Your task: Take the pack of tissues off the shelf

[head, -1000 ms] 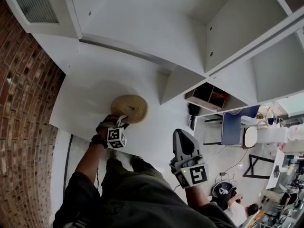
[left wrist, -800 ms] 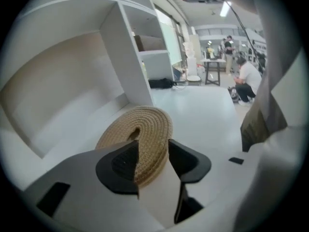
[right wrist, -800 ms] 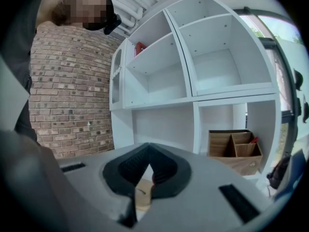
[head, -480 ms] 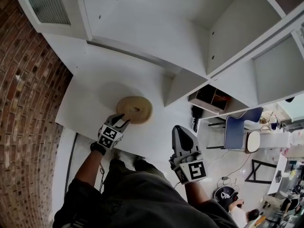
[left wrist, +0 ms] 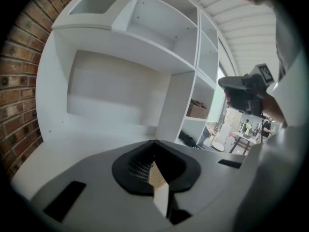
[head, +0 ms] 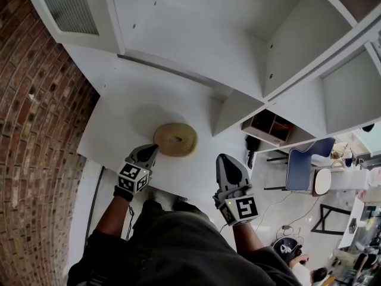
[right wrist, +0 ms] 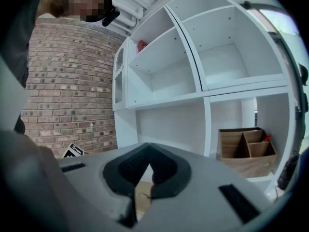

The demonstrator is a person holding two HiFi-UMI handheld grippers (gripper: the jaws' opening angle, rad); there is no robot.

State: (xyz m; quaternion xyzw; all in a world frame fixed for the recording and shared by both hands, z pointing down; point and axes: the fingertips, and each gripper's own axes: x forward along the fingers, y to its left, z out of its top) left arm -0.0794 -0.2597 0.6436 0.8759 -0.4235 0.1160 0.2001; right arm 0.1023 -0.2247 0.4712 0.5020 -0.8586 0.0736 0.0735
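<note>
While both grippers hang over the near edge of the white ledge (head: 113,130), the task stands at its opening step, the reach, with nothing yet taken hold of. The left gripper (head: 152,148) points at a round woven mat (head: 175,139) lying flat on the ledge just beyond it; its jaws are closing fully, the tips meeting with nothing between them. The right gripper (head: 225,159), further right and nearer the person, likewise has its tips together and carries nothing. No pack of tissues can be made out with certainty. A small red item (right wrist: 141,46) sits in a high compartment on the left of the shelving, close to the brick wall (head: 36,148), and may be the pack; it is too small to show shape, wrapping or print. A wooden box (right wrist: 246,151) with dividers occupies a low compartment on the right. The next move, by this reading, calls for raising one gripper to that upper compartment, parting its jaws wide enough to span the pack, and closing gently, since soft packaging is likely to give under pressure.
</note>
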